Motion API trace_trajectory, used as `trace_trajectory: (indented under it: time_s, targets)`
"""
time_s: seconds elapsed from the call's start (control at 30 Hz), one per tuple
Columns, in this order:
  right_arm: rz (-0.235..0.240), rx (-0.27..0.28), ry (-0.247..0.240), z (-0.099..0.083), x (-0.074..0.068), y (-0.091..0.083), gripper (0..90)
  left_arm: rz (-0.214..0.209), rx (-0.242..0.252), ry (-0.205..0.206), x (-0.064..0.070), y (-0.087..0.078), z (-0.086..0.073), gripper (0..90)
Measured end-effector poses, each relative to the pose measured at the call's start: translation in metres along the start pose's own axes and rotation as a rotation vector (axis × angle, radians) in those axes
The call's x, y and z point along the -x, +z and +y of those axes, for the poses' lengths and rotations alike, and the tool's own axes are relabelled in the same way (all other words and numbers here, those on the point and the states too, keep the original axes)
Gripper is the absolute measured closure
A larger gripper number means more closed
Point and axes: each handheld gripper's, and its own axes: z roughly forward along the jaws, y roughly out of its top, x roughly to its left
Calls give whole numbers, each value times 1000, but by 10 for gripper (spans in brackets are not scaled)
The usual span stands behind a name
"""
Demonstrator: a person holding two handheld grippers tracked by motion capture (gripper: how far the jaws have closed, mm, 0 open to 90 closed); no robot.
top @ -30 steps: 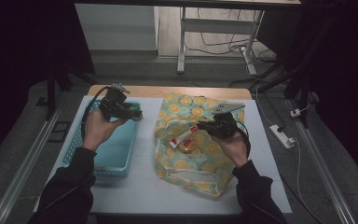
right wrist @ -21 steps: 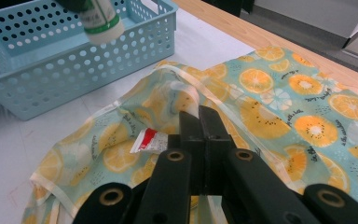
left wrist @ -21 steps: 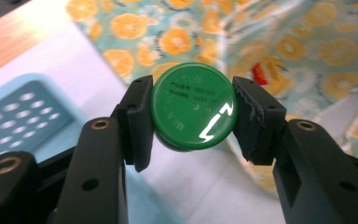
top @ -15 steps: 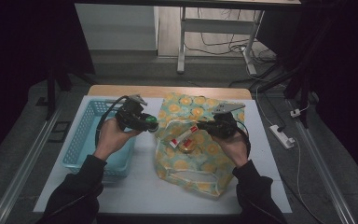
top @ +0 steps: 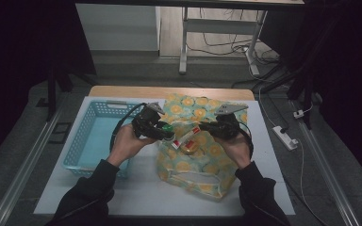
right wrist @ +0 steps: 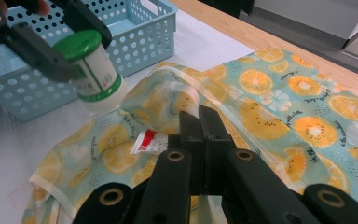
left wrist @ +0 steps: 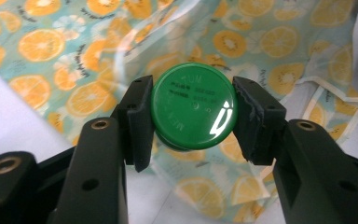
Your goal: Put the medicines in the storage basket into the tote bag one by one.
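Currently | left hand-held gripper: jaws clamped on the green-capped jar, carried above the bag's 9 o'clock edge | right hand-held gripper: jaws pressed together, pinching the rim of the orange-print bag | bag lies on the bench, red-and-white tube at its mouth | blue basket at 9 o'clock of bag.

A lab or test room set up for recording

We see a table with a wooden edge covered by a white sheet, standing on grey carpet in a dark room. Metal rails run along the floor on both sides, loose cables lie behind under a metal frame, and a white power strip rests on the floor.
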Motion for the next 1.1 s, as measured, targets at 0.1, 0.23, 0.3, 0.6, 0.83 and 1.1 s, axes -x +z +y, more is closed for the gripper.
trace_trajectory:
  time_s: [0.1,0.23,0.3,0.6,0.83,1.1]
  targets:
    - [1,-1,0,0,0,0,900,-13,-4,8,3,6,2,519]
    - [1,-1,0,0,0,1,900,-18,-8,16,6,15,5,518]
    - [1,-2,1,0,0,1,900,-24,-7,20,7,19,7,518]
    - [0,-3,0,-1,1,1,900,-37,-5,44,14,36,17,518]
    - [-1,-6,2,-2,2,1,900,-42,-4,57,17,52,21,518]
    - [-2,-6,1,-2,2,1,900,-40,-9,67,18,71,22,518]
